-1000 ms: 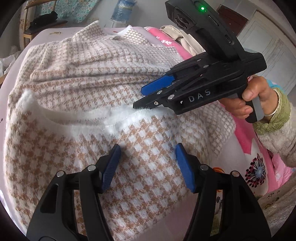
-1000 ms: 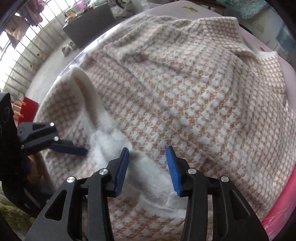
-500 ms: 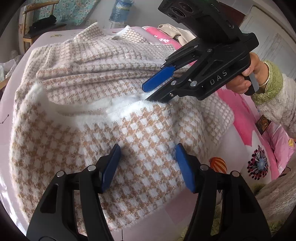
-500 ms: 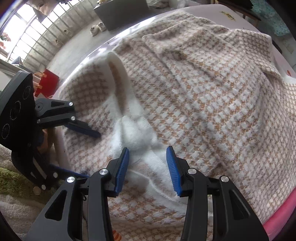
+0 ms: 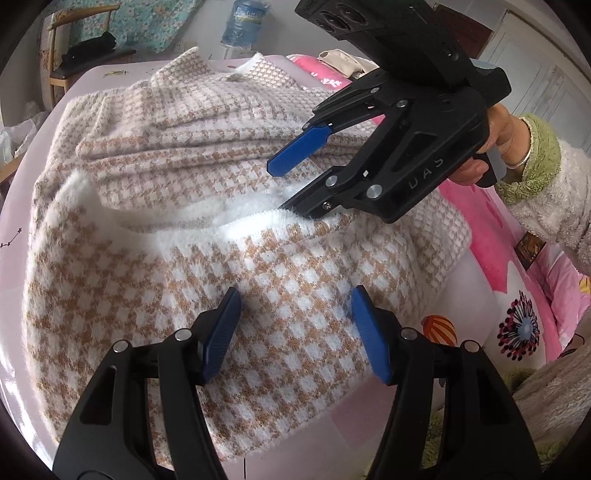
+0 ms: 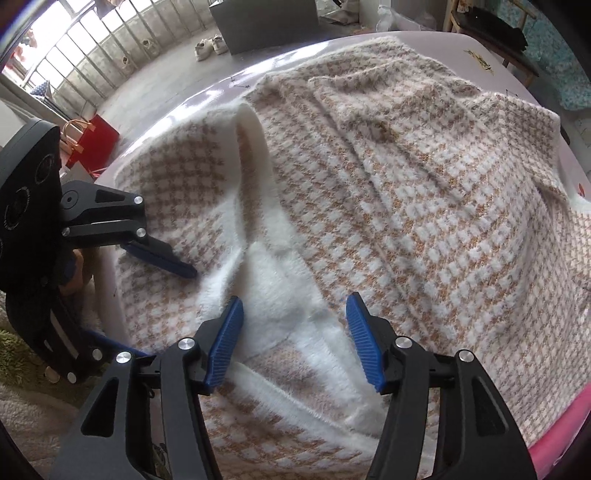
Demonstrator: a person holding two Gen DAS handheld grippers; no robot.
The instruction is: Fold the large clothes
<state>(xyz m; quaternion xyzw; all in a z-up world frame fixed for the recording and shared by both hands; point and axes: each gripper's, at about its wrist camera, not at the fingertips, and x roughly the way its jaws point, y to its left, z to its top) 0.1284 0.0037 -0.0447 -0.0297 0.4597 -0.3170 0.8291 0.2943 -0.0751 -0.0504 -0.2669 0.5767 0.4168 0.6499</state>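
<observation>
- Lying spread over a pale table [image 5: 122,72], a large fuzzy jumper [image 5: 207,162] in a tan-and-white check is covering most of the top, its near part turned back over the rest so that a white fleecy edge [image 5: 155,230] is running across the middle.
- Over by the far left, a wooden chair [image 5: 79,44] is standing against a flowered cloth, with a water bottle [image 5: 242,20] behind the table's far end.
- Nearest me, the left gripper [image 5: 295,319] is hovering low over the folded-back flap, its two blue pads standing apart with only checked knit below them; nothing is being pinched.
- From the other side, that same tool [image 6: 110,236] is showing as a black body with one blue finger lying flat on the flap, close to the table's near edge.
- Farther right, the right gripper [image 5: 286,186] is pointing steeply down at the white edge; its jaws have just been opening, and the upper blue pad is standing clear in the air while the lower finger tip is resting in the fleece.
- In its own view, the right gripper [image 6: 293,339] is spreading wide over a bunched white ridge of the jumper [image 6: 388,184], which is sitting between the pads without being squeezed.
- At the right, a hand [image 5: 491,147] in a green-cuffed fleece sleeve is holding that tool's handle, above a pink flowered cover [image 5: 517,306].
</observation>
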